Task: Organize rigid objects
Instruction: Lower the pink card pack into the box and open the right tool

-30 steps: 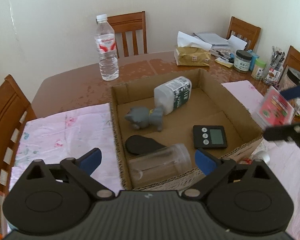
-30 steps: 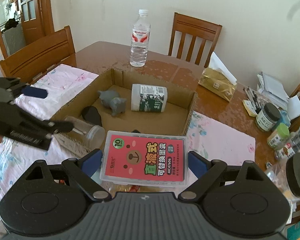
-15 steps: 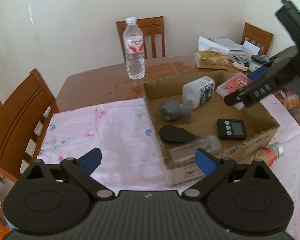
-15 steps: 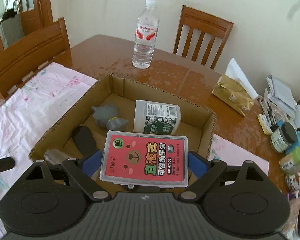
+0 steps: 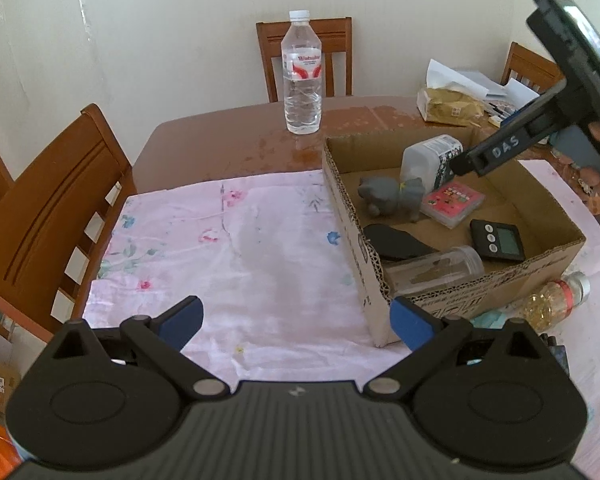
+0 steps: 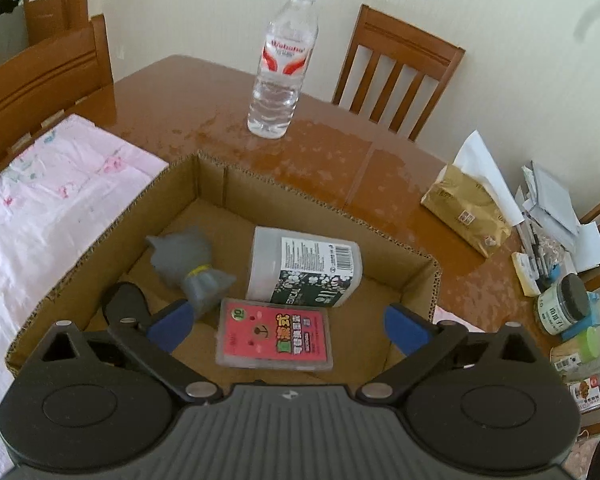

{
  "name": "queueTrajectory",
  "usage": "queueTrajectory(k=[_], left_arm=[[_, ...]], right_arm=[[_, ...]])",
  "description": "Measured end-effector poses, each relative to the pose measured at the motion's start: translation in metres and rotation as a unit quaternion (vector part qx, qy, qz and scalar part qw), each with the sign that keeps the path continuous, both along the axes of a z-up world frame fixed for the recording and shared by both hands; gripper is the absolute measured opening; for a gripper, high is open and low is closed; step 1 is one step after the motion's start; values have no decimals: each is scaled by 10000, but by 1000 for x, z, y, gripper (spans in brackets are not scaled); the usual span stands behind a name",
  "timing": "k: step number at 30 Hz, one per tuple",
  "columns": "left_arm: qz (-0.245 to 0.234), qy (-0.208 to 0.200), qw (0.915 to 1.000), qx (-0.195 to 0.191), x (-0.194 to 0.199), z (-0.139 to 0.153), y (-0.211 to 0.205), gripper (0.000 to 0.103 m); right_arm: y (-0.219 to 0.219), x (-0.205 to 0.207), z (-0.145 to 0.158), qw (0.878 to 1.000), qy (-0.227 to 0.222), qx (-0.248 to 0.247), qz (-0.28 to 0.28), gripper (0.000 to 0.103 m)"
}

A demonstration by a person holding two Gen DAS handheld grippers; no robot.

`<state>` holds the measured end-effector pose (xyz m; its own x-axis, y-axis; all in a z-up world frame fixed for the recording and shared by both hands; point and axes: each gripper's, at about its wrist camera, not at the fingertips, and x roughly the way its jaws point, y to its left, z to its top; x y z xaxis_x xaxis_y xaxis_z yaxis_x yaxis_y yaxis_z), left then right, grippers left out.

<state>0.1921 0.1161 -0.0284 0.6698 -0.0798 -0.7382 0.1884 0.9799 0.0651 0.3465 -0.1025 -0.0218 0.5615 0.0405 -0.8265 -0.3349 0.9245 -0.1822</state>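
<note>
A cardboard box [image 5: 350,216] [image 6: 312,196] sits on the table. Inside lie a red flat case [image 6: 274,333] [image 5: 452,203], a grey toy animal [image 6: 192,262] [image 5: 392,196], a white bottle on its side [image 6: 304,268] [image 5: 430,157], a black oval object [image 5: 396,242], a clear jar [image 5: 436,269] and a black timer [image 5: 498,240]. My right gripper [image 6: 286,326] is open above the box, the red case lying free below it. My left gripper [image 5: 296,318] is open and empty over the pink cloth [image 5: 228,248], left of the box.
A water bottle [image 5: 301,74] [image 6: 282,64] stands behind the box. A small amber bottle [image 5: 556,300] lies at the box's front right. A tissue pack [image 6: 466,210], papers and jars [image 6: 562,308] crowd the table's right side. Wooden chairs [image 5: 44,208] surround the table.
My right gripper opened and let go of the red case, which now lies in the box. My left gripper drew back to the left, over the cloth.
</note>
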Motion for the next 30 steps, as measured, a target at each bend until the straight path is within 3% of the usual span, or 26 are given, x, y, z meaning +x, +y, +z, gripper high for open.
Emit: queueTrajectory(k=[7, 19, 26, 30], left_arm=[[-175, 11, 9998, -41, 6, -3, -5, 99], [-354, 102, 9993, -75, 3, -9, -10, 99], [-308, 234, 9992, -74, -4, -13, -11, 99], [-381, 297, 9988, -21, -8, -17, -17, 99]], right_arm=[[-12, -17, 15, 9990, -108, 216, -366, 103], [-45, -87, 20, 9882, -263, 691, -1344, 103], [-64, -123, -2, 9790, 118, 1037, -1751, 103], [-55, -136, -24, 9791, 285, 935, -1782, 103]])
